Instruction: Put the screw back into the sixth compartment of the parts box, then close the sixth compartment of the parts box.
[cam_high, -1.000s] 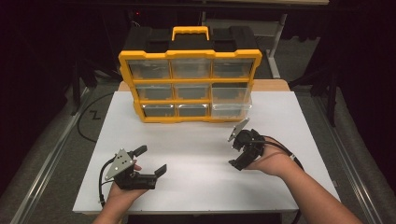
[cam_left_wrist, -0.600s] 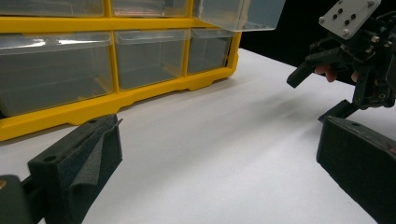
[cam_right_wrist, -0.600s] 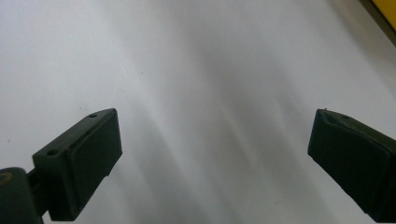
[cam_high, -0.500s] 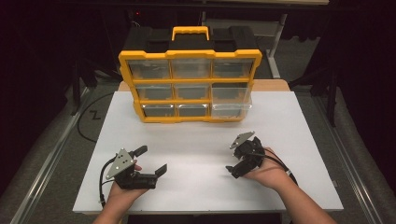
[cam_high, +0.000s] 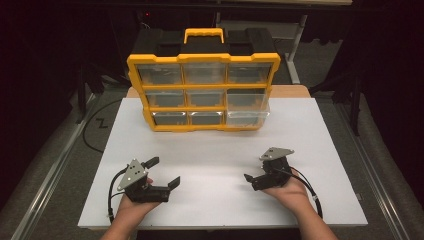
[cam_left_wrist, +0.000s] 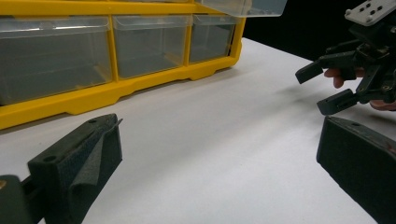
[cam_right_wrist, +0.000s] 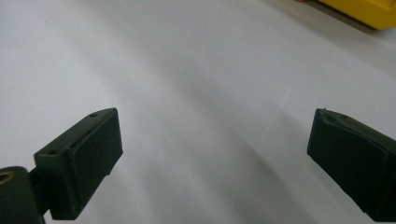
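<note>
A yellow organiser (cam_high: 202, 57) with clear drawers and a black top stands at the back of the white table (cam_high: 310, 130). In its right column a clear drawer (cam_high: 247, 116) sticks out a little. My left gripper (cam_high: 163, 171) rests near the front left, open and empty, jaws pointing right and forward. My right gripper (cam_high: 254, 180) sits near the front right, open and empty, jaws pointing left. The left gripper view has its own jaws wide apart (cam_left_wrist: 215, 177), the organiser's (cam_left_wrist: 116, 88) lower drawers ahead, and the right gripper (cam_left_wrist: 322, 86) open at the far right.
Each gripper trails a black cable (cam_high: 111, 197) toward the front edge. The right gripper view looks over bare white table (cam_right_wrist: 210, 70) between its spread jaws, with a yellow corner of the organiser (cam_right_wrist: 369, 11) at top right. Dark floor surrounds the table.
My right gripper has drawn back from the organiser toward the front edge and settled lower, staying open. The left gripper has not moved.
</note>
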